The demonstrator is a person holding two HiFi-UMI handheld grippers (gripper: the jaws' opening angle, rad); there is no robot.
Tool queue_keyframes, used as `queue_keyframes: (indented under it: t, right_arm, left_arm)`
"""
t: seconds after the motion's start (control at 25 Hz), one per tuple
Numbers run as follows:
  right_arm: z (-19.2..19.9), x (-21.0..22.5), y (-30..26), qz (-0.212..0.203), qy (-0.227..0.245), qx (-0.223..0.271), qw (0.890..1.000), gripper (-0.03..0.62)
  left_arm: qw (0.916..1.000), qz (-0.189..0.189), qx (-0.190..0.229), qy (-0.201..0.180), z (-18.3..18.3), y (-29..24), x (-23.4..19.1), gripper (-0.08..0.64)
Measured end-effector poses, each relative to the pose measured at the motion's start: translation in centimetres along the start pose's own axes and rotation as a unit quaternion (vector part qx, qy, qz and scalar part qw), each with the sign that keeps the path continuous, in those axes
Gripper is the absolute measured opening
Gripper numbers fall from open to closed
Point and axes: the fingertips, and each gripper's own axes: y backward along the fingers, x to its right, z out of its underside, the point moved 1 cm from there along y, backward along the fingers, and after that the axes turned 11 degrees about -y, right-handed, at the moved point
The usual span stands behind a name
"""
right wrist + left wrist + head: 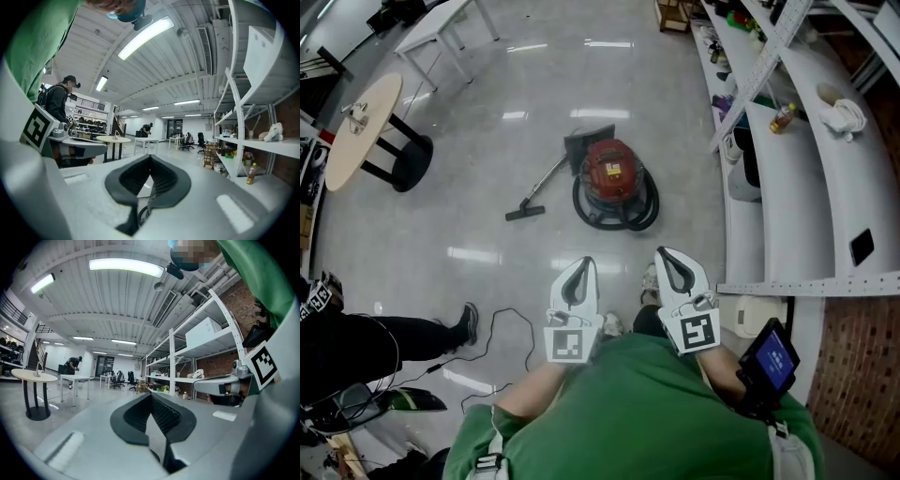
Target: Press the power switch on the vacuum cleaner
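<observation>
L claw (583, 262), R claw (665, 252) closed, empty — vac (614, 174) well apart

No legible text, brand or number in any view.
- vacuum cleaner (614, 178): small pale label (612, 170) on red top, print too small to read.
- left gripper (584, 264): cube carries 1 black-and-white square marker (565, 344); code pattern only, no letters.
- right gripper (665, 253): same kind of marker (700, 330), no letters.
- Handheld screen (775, 357), right of the person's green sleeve: lit blue, content unreadable.
- Black strap (317, 302) at the left edge of the head view: white print, blurred, cannot tell.
- Shelf items (783, 116): labels too small to read.
</observation>
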Motion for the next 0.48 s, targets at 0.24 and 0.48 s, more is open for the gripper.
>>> queue_keyframes:
  t: [0.24,0.48]
  right_arm:
    - [0.8,4.5,-5.2,-0.02,-0.004,-0.015,1.0,0.002]
    - [1.9,10.5,-10.7,-0.046,-0.015,-0.045,0.998,0.002]
  left_arm:
    - [0.9997,-0.015,-0.017,-0.011,1.2,-5.9,-1.1,0.006]
    - [0.9984,-0.028,-0.048,-0.011,2.3,-13.3,-1.1,0.006]
